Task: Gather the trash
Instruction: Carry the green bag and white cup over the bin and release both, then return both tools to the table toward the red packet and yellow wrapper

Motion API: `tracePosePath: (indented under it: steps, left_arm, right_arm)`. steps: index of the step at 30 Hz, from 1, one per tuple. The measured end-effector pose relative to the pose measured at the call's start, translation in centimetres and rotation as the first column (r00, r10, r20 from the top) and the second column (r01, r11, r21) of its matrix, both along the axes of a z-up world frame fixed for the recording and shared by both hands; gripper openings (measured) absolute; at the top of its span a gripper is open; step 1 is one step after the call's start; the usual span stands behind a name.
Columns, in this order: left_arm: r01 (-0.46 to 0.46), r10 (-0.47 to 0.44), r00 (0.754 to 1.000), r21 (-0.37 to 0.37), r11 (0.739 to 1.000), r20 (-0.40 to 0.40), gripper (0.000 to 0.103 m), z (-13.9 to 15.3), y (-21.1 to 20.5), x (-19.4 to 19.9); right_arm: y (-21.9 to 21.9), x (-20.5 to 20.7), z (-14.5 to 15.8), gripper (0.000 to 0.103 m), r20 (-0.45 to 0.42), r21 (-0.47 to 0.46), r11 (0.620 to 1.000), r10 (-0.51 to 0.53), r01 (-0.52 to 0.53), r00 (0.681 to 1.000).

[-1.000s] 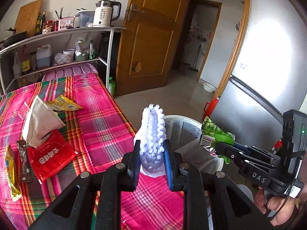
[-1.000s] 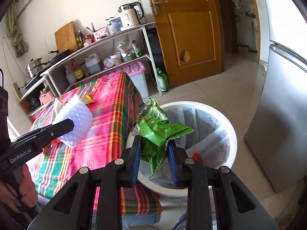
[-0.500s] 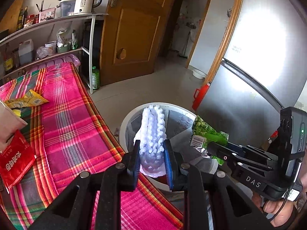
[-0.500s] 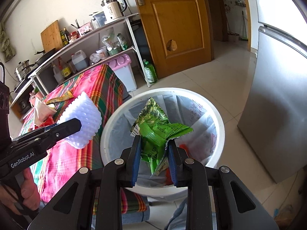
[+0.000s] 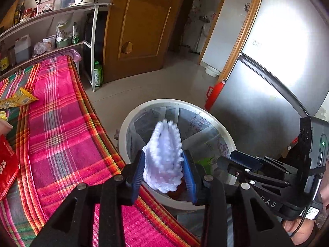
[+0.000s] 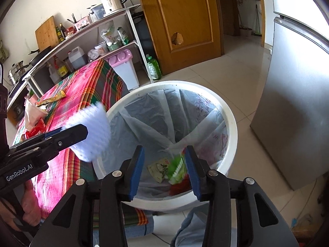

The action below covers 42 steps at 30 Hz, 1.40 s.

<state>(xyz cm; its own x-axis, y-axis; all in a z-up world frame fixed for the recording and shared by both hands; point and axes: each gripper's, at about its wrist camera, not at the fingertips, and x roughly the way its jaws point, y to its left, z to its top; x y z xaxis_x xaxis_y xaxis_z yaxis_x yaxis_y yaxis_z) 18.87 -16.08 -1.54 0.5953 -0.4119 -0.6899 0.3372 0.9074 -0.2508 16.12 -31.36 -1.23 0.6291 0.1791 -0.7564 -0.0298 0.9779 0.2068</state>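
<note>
A white foam net (image 5: 162, 158), blurred and tilted, sits between the jaws of my left gripper (image 5: 163, 173), which are opening over the near rim of the white bin (image 5: 174, 101). The pads no longer pinch it. From the right wrist view the foam net (image 6: 92, 131) hangs at the bin's (image 6: 174, 82) left edge beside the left gripper (image 6: 67, 135). My right gripper (image 6: 164, 168) is opening above the bin with nothing between its jaws. The green snack packet (image 6: 177, 167) lies blurred inside the lined bin, below those jaws, and shows as a green patch (image 5: 203, 161) in the left wrist view.
A table under pink plaid cloth (image 5: 61, 133) stands left of the bin, with a yellow wrapper (image 5: 18, 99) and a red packet (image 5: 6, 168) on it. A steel fridge (image 6: 298, 103) stands right of the bin, with a red flask (image 5: 213, 94) at its foot. A pink-lidded bin (image 6: 123, 70) and a shelf rack stand behind.
Both grippers came down over the bin and their jaws spread. The green packet left the right gripper and dropped into the bin. The foam net tilted and loosened in the left jaws.
</note>
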Motion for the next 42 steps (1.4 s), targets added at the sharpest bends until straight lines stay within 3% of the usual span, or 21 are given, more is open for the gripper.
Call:
tracePosePath:
  steps: [10, 23, 42]
  left_arm:
    - [-0.009, 0.01, 1.0, -0.019, 1.0, 0.025, 0.039, 0.9, 0.8, -0.9]
    - [-0.07, 0.073, 0.99, -0.026, 0.997, 0.122, 0.039, 3.8, 4.1, -4.0]
    - [-0.252, 0.254, 0.948, -0.036, 0.967, 0.194, 0.039, 5.5, 12.1, -7.6]
  right_arm:
    - [0.2, -1.0, 1.4, 0.043, 0.04, -0.011, 1.0, 0.007, -0.006, 0.999]
    - [2.3, -3.2, 5.1, 0.043, 0.14, -0.01, 0.998, 0.069, -0.068, 0.988]
    - [9.8, -4.1, 7.2, 0.043, 0.188, -0.024, 0.969, 0.245, -0.245, 0.951]
